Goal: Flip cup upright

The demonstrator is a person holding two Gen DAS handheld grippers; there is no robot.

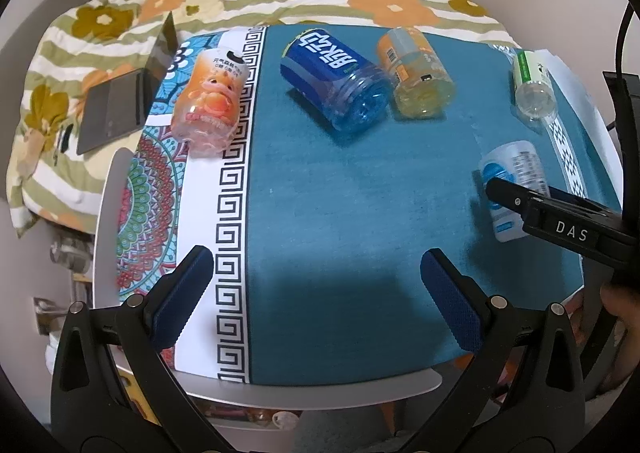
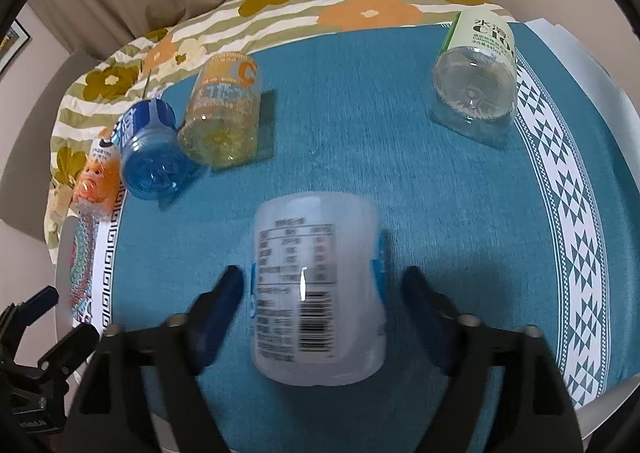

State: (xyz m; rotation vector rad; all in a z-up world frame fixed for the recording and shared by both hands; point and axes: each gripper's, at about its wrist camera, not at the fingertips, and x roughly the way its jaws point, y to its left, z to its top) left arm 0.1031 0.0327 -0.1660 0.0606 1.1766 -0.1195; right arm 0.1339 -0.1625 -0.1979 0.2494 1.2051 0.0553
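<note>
The right wrist view is showing the white cup (image 2: 318,285) lying between the fingers of the right hand-held gripper (image 2: 320,293), nutrition table and barcode facing up; the left wrist view is showing only part of this cup (image 1: 516,189), behind a black finger (image 1: 520,201) near the surface's right edge. The cup is translucent white with blue side bands. It is lying on its side on the teal cloth (image 2: 360,133), long axis running along the fingers. Which end is open cannot be told. The right jaws are standing apart, flanking the cup; contact is unclear. The left hand-held gripper (image 1: 316,293) is hovering with jaws apart, holding nothing.
</note>
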